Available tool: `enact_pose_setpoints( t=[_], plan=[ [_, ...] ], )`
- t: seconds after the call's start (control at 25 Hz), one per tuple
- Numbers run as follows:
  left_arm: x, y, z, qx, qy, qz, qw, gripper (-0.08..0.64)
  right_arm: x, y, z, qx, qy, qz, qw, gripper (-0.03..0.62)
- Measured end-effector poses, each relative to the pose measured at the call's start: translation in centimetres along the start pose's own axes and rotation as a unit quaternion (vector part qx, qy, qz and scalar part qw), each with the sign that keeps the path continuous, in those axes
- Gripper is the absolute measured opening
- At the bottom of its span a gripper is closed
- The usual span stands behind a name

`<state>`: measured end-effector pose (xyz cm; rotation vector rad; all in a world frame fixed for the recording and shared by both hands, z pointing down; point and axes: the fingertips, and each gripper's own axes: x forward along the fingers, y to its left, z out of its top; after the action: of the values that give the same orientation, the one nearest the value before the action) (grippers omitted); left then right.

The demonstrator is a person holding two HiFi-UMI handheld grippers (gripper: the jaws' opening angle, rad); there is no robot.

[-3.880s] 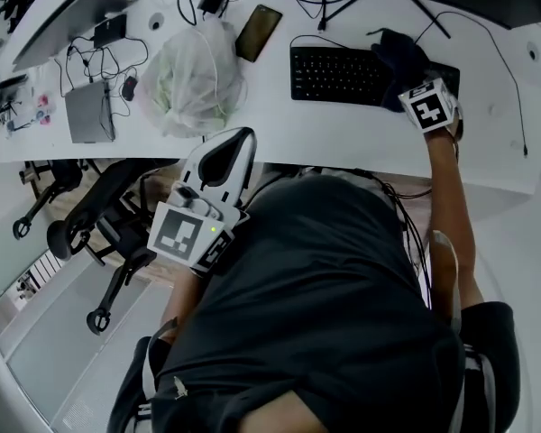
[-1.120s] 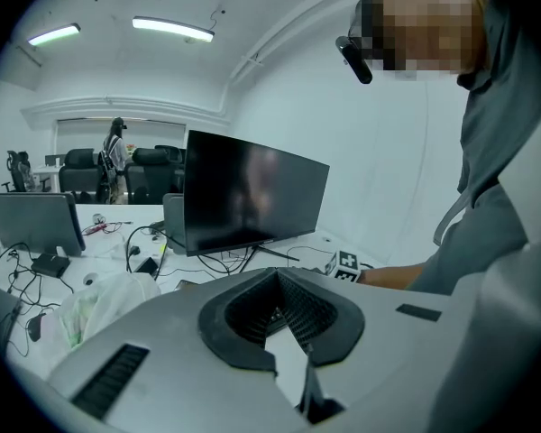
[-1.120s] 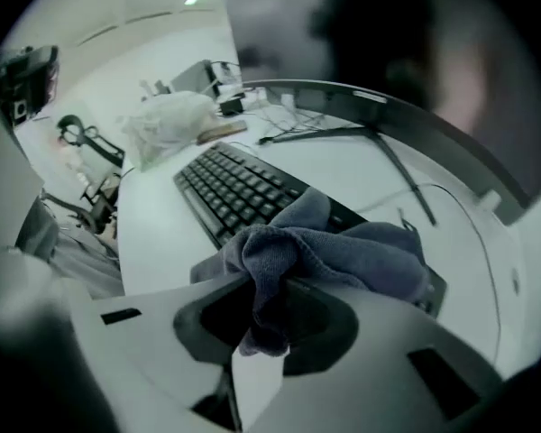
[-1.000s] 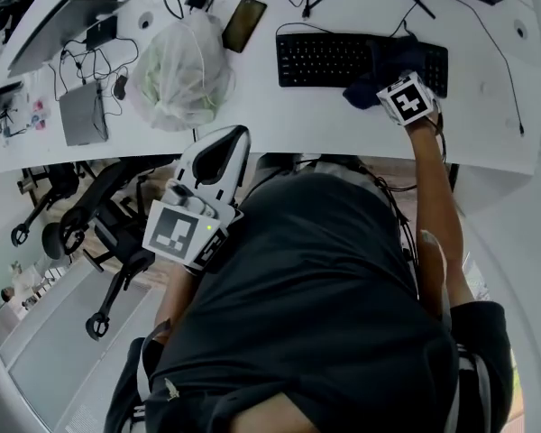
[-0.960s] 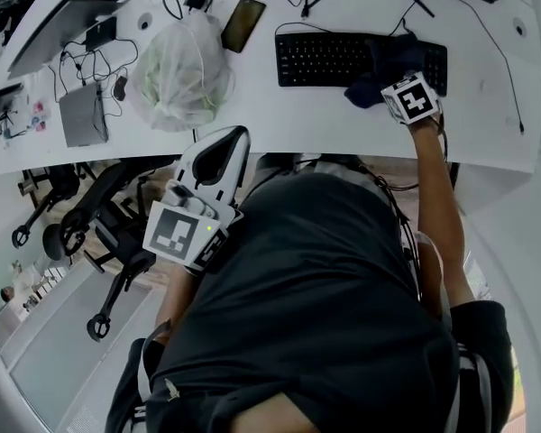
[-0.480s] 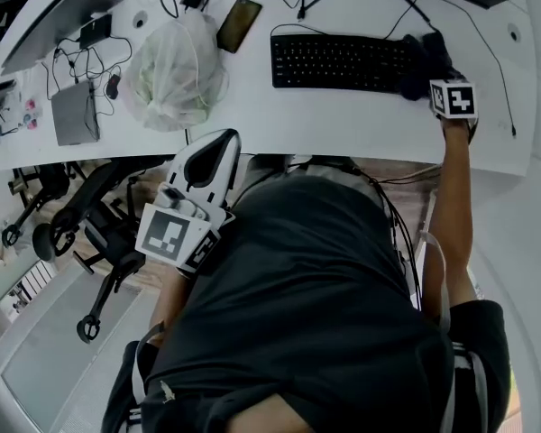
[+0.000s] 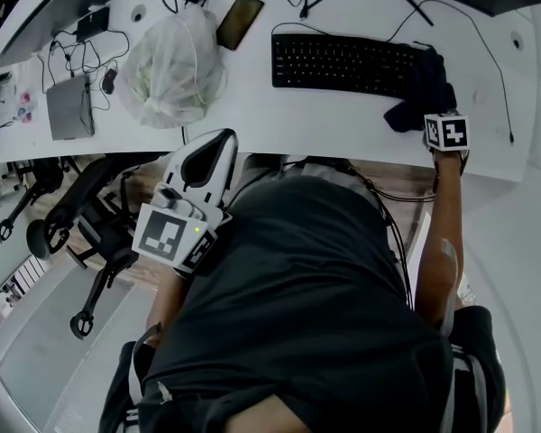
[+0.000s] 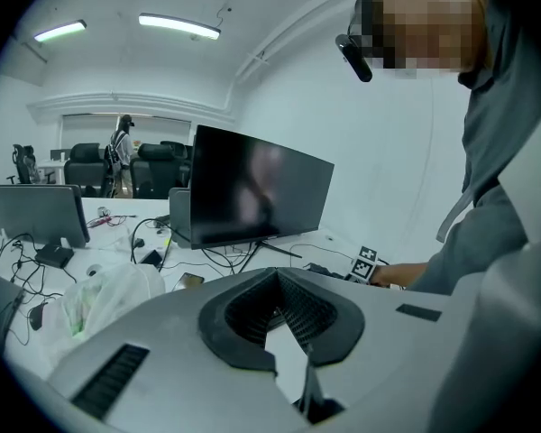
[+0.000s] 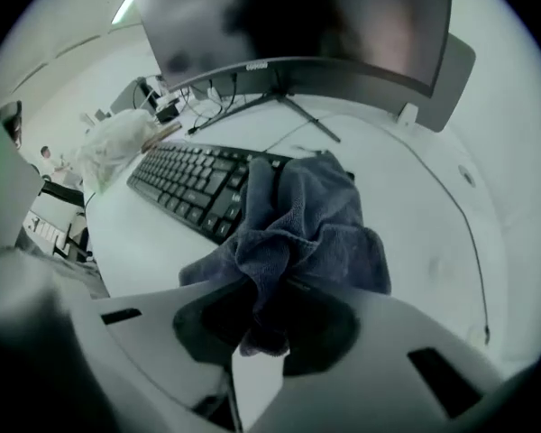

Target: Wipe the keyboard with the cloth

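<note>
The black keyboard [image 7: 343, 63] lies across the back of the white desk [image 7: 325, 120]. A dark blue-grey cloth [image 7: 424, 90] is bunched over its right end and trails toward the desk's front edge. My right gripper [image 7: 433, 111] is shut on the near part of that cloth. In the right gripper view the cloth [image 9: 298, 228] rises out of the shut gripper [image 9: 266, 309] and drapes against the keyboard [image 9: 194, 188]. My left gripper [image 7: 218, 144] hangs shut with nothing in it below the desk's front edge, close to the person's body; its jaws [image 8: 278, 278] meet tip to tip.
A crumpled plastic bag [image 7: 171, 66] and a phone [image 7: 239, 21] lie left of the keyboard. Farther left are a laptop [image 7: 50, 7], a grey box [image 7: 69, 106] and cables. A dark monitor [image 9: 298, 25] stands behind the keyboard. An office chair [image 7: 81, 233] sits lower left.
My right gripper dragged the cloth from the keyboard's middle to its right end, then drew back toward the desk's front edge. The left gripper stayed put.
</note>
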<state>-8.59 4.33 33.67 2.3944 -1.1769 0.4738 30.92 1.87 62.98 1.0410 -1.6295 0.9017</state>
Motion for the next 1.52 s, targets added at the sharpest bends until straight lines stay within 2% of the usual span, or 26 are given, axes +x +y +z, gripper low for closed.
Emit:
enact_pose_setpoints(
  t=[0.16,0.24,0.32,0.48,0.56,0.6,0.68,0.8,0.88,0.96,1.08,1.2,1.28,1.44,1.52],
  plan=[
    [1.0,-0.5,-0.2,0.004,0.01,-0.015,0.9998,0.002,-1.6,-3.7,8.3,-0.005,-0.093,-0.034,0.995,0.069],
    [1.4,-1.1,-0.1,0.014,0.016,-0.022,0.9995,0.002,-0.5,-5.5,10.9,0.004,-0.094,-0.04,0.995,0.069],
    [1.5,-1.5,0.3,0.023,0.021,-0.022,0.9993,0.002,0.7,-5.5,10.4,0.007,-0.075,-0.04,0.996,0.069],
    [1.6,-0.5,1.2,0.006,0.022,0.001,0.9997,0.002,0.0,-1.5,3.2,0.02,-0.039,-0.006,0.999,0.069],
    [2.6,-0.3,1.3,-0.001,0.017,-0.01,0.9998,0.002,-1.1,-1.6,0.7,0.025,-0.014,0.005,1.0,0.069],
    [3.2,-0.4,1.4,0.004,0.014,-0.021,0.9997,0.002,-1.7,-2.4,0.5,0.022,-0.013,-0.003,1.0,0.069],
    [3.4,0.0,1.6,0.024,0.01,-0.026,0.9993,0.002,-2.7,-4.0,2.7,0.012,-0.038,-0.025,0.999,0.069],
    [1.7,3.0,2.1,0.026,0.009,0.022,0.9994,0.002,-1.3,-5.2,8.1,-0.01,-0.077,-0.039,0.996,0.069],
    [0.9,4.8,2.9,0.019,-0.004,0.04,0.999,0.002,0.3,-5.6,9.3,-0.014,-0.069,-0.039,0.997,0.069],
    [0.5,5.5,3.6,0.027,-0.013,0.046,0.9985,0.002,0.7,-5.0,8.4,-0.005,-0.061,-0.037,0.997,0.069],
    [-0.2,6.5,3.5,0.041,-0.014,0.061,0.9972,0.002,0.3,-1.7,4.7,0.001,-0.047,-0.018,0.999,0.069],
    [-1.2,8.5,3.0,0.025,-0.022,0.082,0.9961,0.002,0.3,1.9,2.0,-0.015,-0.009,0.025,1.0,0.069],
    [-1.7,10.0,2.8,0.016,-0.031,0.094,0.995,0.002,-0.1,2.1,2.7,-0.026,-0.004,0.035,0.999,0.069],
    [-2.2,11.8,3.0,0.011,-0.051,0.109,0.9927,0.002,-0.7,-1.4,8.2,-0.052,-0.044,-0.024,0.997,0.069],
    [-2.3,11.8,2.8,0.008,-0.055,0.109,0.9925,0.002,0.5,-2.4,9.3,-0.062,-0.026,-0.051,0.996,0.069]
  ],
)
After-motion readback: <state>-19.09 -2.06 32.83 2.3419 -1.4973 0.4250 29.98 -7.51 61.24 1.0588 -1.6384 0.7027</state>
